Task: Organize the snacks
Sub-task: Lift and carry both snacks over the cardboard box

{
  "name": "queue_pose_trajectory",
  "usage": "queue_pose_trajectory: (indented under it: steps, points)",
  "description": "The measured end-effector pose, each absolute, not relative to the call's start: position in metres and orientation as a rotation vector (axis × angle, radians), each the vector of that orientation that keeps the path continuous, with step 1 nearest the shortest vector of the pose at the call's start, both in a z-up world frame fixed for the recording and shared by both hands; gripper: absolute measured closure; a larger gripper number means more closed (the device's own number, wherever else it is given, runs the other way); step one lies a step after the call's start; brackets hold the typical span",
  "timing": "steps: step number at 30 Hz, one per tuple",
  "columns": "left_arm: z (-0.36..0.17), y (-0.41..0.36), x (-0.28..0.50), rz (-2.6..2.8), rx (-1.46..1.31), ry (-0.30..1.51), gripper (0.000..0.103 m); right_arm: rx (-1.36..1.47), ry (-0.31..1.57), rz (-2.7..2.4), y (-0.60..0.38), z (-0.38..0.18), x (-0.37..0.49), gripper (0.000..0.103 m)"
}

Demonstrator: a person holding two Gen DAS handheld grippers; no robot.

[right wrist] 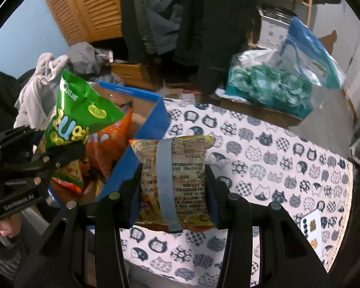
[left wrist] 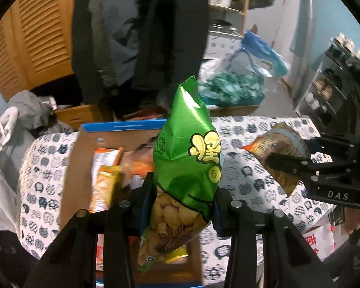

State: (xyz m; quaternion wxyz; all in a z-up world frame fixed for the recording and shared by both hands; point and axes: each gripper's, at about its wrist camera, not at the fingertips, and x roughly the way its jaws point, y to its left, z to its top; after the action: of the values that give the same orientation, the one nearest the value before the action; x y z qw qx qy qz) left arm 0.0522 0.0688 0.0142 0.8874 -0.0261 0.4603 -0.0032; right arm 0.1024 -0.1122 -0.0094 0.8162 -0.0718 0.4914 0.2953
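Clamped upright in the left hand-held gripper [left wrist: 183, 206], a glossy green snack bag [left wrist: 192, 158] hangs directly above the blue-rimmed cardboard box [left wrist: 122, 126]; the right hand-held gripper [right wrist: 172, 192], beside the box, pinches a yellow banded snack packet [right wrist: 175, 180].

Orange snack packets [right wrist: 108, 144] crowd the blue-rimmed cardboard box [right wrist: 153, 120], leaving open room only over the cat-print surface [right wrist: 276, 163] to its right.

left wrist — close over box [left wrist: 88, 144] | right wrist — beside it, above tablecloth [right wrist: 276, 163] | both share these
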Motion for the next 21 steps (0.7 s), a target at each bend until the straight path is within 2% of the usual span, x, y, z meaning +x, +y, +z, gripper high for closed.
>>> queue_pose_trajectory:
  steps: [12,21]
  points:
    - [-0.001,0.157,0.044,0.126,-0.168,0.984,0.061,-0.191,1.048,0.698,-0.038,-0.005,0.114,0.059]
    - [-0.027,0.190,0.046,0.162,-0.232,1.040,0.061,-0.216,1.092,0.761,0.025,-0.013,0.125,0.059]
